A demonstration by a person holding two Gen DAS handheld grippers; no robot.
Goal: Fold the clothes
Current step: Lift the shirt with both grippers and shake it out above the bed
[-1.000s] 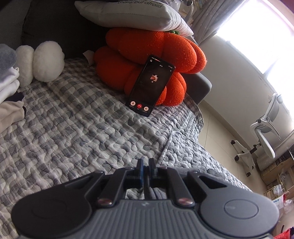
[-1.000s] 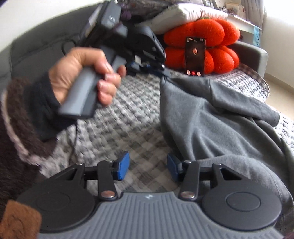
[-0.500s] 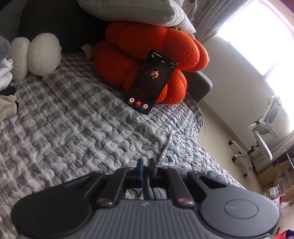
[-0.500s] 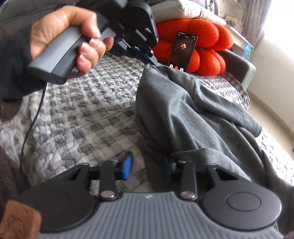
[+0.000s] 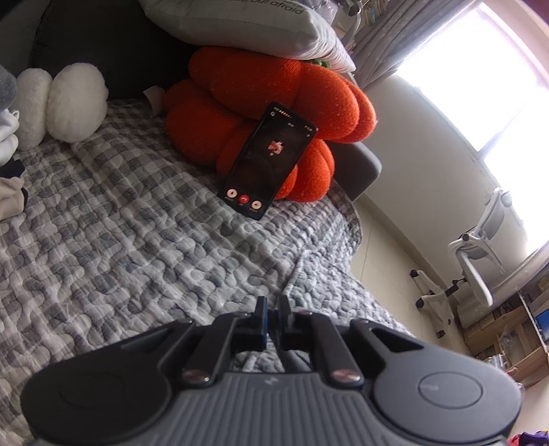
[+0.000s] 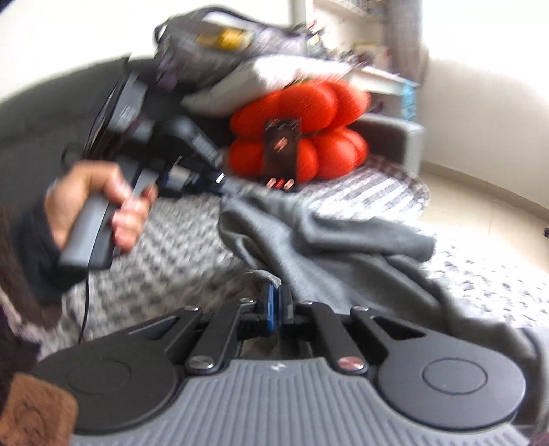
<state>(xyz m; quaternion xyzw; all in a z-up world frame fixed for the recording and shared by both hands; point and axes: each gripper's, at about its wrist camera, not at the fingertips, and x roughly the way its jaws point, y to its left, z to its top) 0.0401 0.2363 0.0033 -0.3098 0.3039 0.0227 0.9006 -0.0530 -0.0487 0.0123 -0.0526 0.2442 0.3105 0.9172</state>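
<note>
domestic room, bedroom or living space.

a grey-and-white checked quilt [image 5: 130,247] covers a bed or sofa with a dark padded back; on it lie an orange pumpkin-shaped cushion [image 5: 274,113], a grey pillow [image 5: 254,27] resting on top of that, and a white plush cushion [image 5: 61,106]. a phone [image 5: 267,161] leans against the orange cushion. a curtained bright window [image 5: 480,75], a white office chair [image 5: 477,260] and crowded wooden shelving [image 5: 507,329] stand to the side.

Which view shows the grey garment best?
The right wrist view. There the grey garment drapes across the quilt, pinched by the right hand-held gripper and the left hand-held gripper, though blurred. The left wrist view shows at most a sliver between the closed fingers.
</note>
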